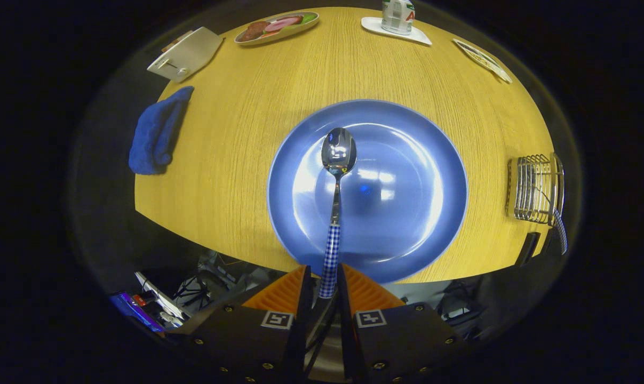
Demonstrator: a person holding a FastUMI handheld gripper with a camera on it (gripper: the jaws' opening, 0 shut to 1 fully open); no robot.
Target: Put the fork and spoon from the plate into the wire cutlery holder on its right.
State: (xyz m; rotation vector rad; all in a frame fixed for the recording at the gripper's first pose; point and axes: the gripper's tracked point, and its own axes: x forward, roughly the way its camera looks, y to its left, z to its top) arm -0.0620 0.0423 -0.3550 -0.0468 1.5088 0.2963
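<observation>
A spoon [338,154] with a shiny bowl and a blue-checked handle points away from me over the round blue plate [407,160]. My gripper [324,273] is shut on the end of that handle, with a finger pressing on each side. The spoon's bowl hangs over the plate's middle, and its reflection shows on the glaze. The wire cutlery holder [534,189] stands to the right of the plate near the table's edge. Another checked handle [561,232] sticks out of it toward me.
On the wooden table [236,160], a folded blue cloth [156,133] lies to the left of the plate. Along the far side are a white flat device [185,53], an oval dish with food [276,26], a can on a white coaster [397,16] and a card [482,58].
</observation>
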